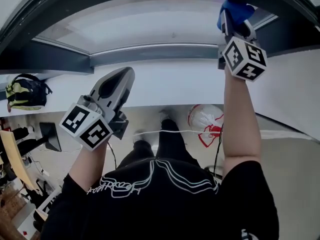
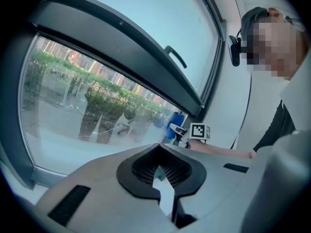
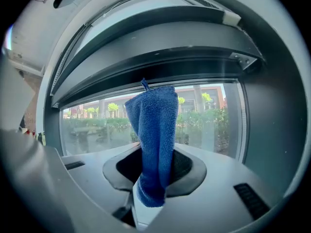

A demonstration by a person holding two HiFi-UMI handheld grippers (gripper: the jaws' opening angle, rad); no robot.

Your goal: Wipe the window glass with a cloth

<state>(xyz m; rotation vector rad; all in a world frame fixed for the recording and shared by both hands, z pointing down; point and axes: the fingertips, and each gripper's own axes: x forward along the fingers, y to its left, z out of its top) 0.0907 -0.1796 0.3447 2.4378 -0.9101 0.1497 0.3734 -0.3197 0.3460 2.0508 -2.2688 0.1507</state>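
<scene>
My right gripper (image 1: pixel 234 20) is raised to the top right of the window glass (image 1: pixel 150 26), shut on a blue cloth (image 1: pixel 236 10). In the right gripper view the cloth (image 3: pixel 154 130) stands up from between the jaws of the right gripper (image 3: pixel 153 174), close to the lower pane (image 3: pixel 204 115). My left gripper (image 1: pixel 125 75) is held lower, in front of the white sill (image 1: pixel 170 81), away from the glass. Its jaws stand together with nothing between them (image 2: pixel 159 173). The left gripper view also catches the cloth (image 2: pixel 176 125) against the glass (image 2: pixel 92 106).
A dark frame bar (image 1: pixel 150 54) crosses the window, with a handle (image 2: pixel 175 56) on the upper sash. A black and yellow backpack (image 1: pixel 25 91) lies at the left. A white and red bag (image 1: pixel 206 120) sits on the floor, a monitor (image 1: pixel 50 136) lower left.
</scene>
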